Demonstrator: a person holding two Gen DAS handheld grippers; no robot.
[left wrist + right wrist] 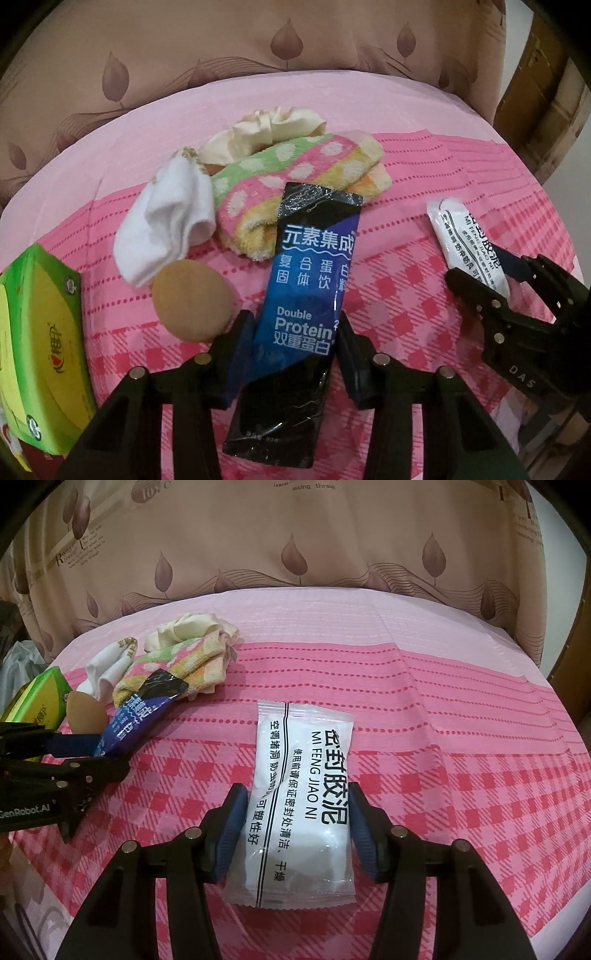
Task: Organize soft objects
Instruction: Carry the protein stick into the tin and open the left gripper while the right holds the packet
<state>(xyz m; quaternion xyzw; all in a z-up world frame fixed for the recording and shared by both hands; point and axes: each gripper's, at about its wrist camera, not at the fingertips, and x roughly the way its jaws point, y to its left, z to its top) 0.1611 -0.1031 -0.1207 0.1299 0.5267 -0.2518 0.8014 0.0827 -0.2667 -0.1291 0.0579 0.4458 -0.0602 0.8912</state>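
My left gripper (295, 325) is shut on a blue and black protein sachet (306, 280), whose far end rests on a striped polka-dot towel (295, 173). My right gripper (293, 797) is shut on a white sealing-putty packet (306, 794) lying on the pink cloth. Behind the towel lie a cream scrunchie (266, 129) and a white sock (170, 221). A tan makeup sponge (192, 299) sits left of the left gripper. The right gripper (491, 288) also shows at the right of the left wrist view, the left gripper (107, 753) at the left of the right wrist view.
A green and yellow box (40, 343) stands at the left edge. The pink checked cloth (461, 757) covers the surface, open to the right. A brown leaf-patterned curtain (295, 535) hangs behind. Cardboard boxes (535, 85) stand at the far right.
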